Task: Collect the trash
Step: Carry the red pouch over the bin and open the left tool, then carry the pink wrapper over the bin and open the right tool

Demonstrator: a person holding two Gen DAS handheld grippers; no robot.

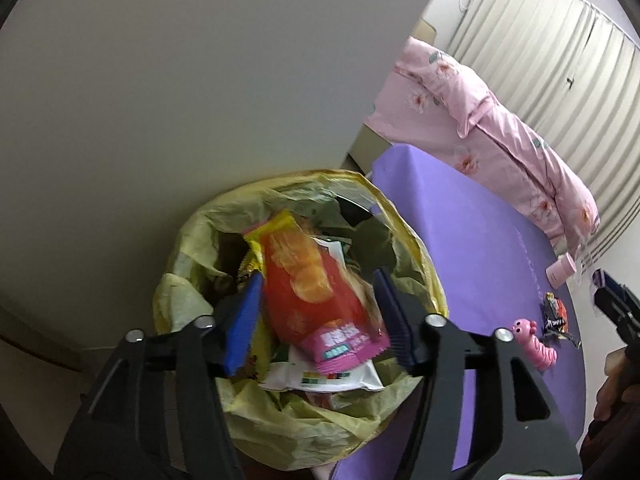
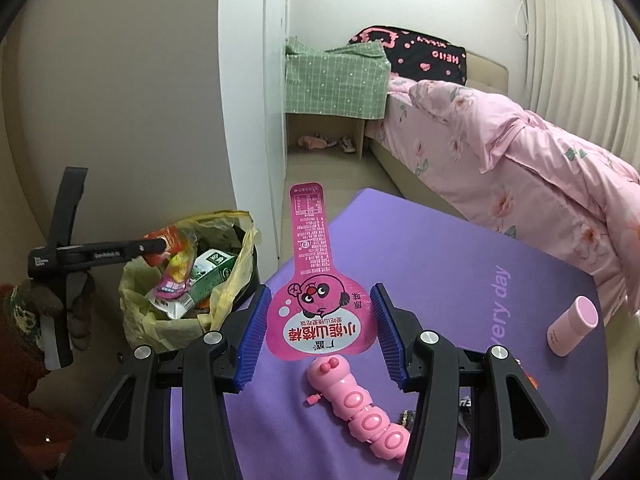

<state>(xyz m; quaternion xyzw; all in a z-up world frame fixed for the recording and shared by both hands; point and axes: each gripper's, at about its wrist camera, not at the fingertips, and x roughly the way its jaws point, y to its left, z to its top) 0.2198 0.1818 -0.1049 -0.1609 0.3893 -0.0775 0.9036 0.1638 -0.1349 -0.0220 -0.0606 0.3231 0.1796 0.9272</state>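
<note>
A bin lined with a yellow bag stands beside the purple mat and also shows in the right wrist view, full of wrappers. My left gripper hovers over it with its jaws open around a red and pink chip packet; I cannot tell whether the pads touch it. My right gripper is over the purple mat, its jaws spread on either side of a pink lollipop-shaped wrapper. The wrapper stands upright between the pads. A dark snack wrapper lies on the mat.
A pink caterpillar toy lies on the mat just below the right gripper, also in the left wrist view. A pink cylinder bottle lies at the mat's right. A bed with a pink quilt is behind. A wall is behind the bin.
</note>
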